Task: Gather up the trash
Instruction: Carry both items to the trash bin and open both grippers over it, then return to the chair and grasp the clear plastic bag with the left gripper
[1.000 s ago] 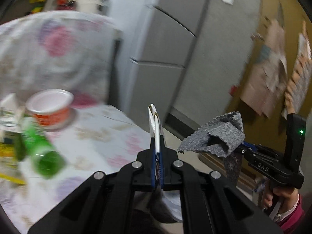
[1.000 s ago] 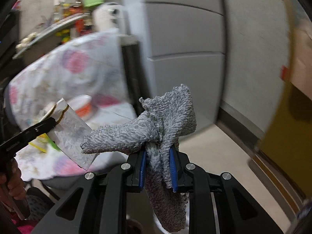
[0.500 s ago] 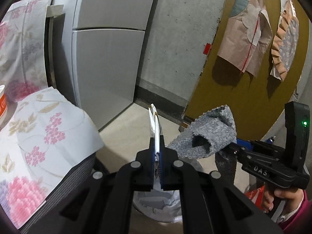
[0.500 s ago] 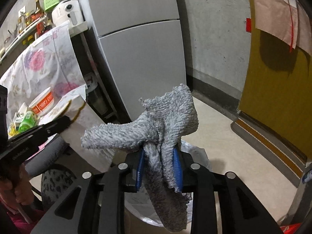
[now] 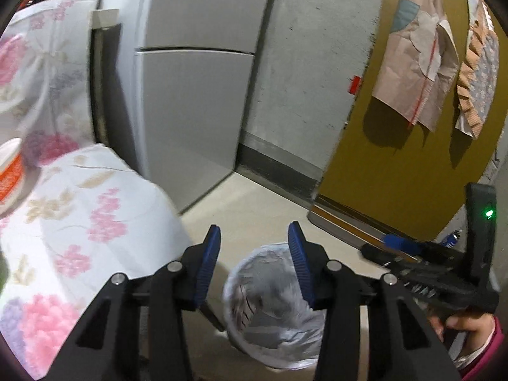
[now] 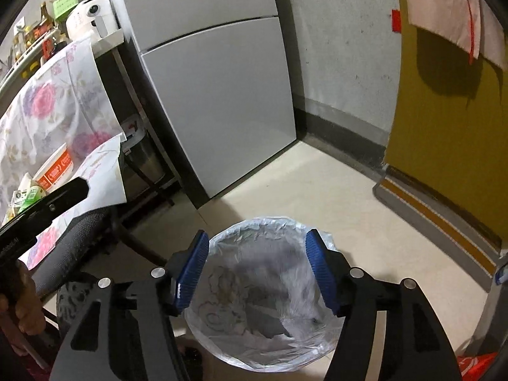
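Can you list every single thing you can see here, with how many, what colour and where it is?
trash bin: one, clear bag liner, on the floor under both grippers, grey and pale trash inside
fridge: one, grey, against the wall
tablecloth: one, white with pink flowers, on the table at left
cup: one, white and orange, on the table
air fryer: one, white, on the shelf
door: one, mustard yellow, right
left hand-held gripper: one, black with blue pads, open, empty
right hand-held gripper: one, same colours, open, empty
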Motion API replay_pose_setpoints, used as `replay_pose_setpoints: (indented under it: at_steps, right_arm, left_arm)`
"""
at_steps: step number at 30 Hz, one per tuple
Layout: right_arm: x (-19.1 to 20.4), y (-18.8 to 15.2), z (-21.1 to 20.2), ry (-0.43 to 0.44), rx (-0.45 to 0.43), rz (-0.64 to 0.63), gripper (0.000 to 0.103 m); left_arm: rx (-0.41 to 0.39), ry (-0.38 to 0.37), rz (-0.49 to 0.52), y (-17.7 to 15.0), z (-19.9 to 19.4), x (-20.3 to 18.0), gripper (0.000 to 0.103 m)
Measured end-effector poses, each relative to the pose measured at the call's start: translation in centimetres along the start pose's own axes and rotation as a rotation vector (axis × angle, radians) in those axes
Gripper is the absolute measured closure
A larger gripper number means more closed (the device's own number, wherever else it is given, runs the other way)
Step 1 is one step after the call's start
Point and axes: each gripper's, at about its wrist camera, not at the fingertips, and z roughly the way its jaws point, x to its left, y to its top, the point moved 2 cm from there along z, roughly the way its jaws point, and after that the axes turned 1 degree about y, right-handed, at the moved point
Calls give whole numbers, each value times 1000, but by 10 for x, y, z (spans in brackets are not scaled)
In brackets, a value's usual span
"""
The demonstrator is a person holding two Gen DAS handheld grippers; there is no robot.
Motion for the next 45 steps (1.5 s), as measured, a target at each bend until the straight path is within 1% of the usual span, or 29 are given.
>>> replay_pose_setpoints:
  at_steps: [2, 3, 4, 6, 8, 11, 12, 15, 16, 19, 22, 24, 28, 31, 35, 38, 41, 44, 45]
  right_arm:
    - [6, 9, -12, 3, -33, 2, 39]
    - [11, 14, -21, 3, -57, -3, 39]
    - [19, 22, -33, 5, -96, -16, 39]
    - [34, 33, -50, 10, -146, -44, 39]
    - [50, 43, -62, 25, -182, -70, 39]
    - [80, 52, -69, 64, -203, -116, 39]
    - [94, 54, -69, 88, -204, -136, 39]
    - [128, 53, -64, 146, -187, -194, 39]
    - [148, 52, -58, 177, -171, -227, 39]
    - [190, 46, -48, 250, -135, -295, 39]
    - [240, 38, -36, 337, -87, -370, 39]
    - [270, 32, -32, 381, -69, -419, 39]
    - [320, 25, -27, 440, -49, -497, 39]
    - [345, 23, -21, 469, -38, -531, 38]
    - [368, 21, -11, 485, -29, -565, 38]
    - [373, 21, -7, 498, -29, -569, 38]
    - [374, 21, -2, 511, -23, -564, 38]
    - [369, 21, 3, 512, -11, -559, 38]
    - [367, 22, 4, 511, -9, -556, 38]
  left_arm:
    - [-13, 21, -13, 1, -9, 10, 60]
    - [-21, 46, -19, 1, -17, 17, 60]
    - [-27, 56, -22, 1, -22, 21, 60]
    - [-37, 95, -29, 2, -34, 31, 60]
    - [-57, 127, -43, 1, -51, 43, 60]
    - [-77, 183, -62, -3, -78, 61, 60]
    - [-79, 211, -71, -7, -89, 70, 60]
    - [-75, 265, -105, -18, -112, 90, 60]
    - [-68, 290, -124, -24, -121, 101, 60]
    - [-49, 357, -170, -38, -143, 130, 60]
    - [-45, 435, -218, -52, -168, 162, 52]
    - [-54, 469, -257, -59, -185, 181, 50]
    - [-72, 557, -355, -74, -221, 221, 45]
    - [-86, 602, -439, -81, -245, 246, 45]
    - [-112, 636, -527, -86, -266, 274, 44]
    - [-106, 630, -575, -85, -266, 290, 44]
    - [-98, 609, -607, -78, -254, 299, 44]
    - [-82, 593, -599, -66, -236, 304, 45]
    - [-66, 593, -599, -63, -227, 306, 45]
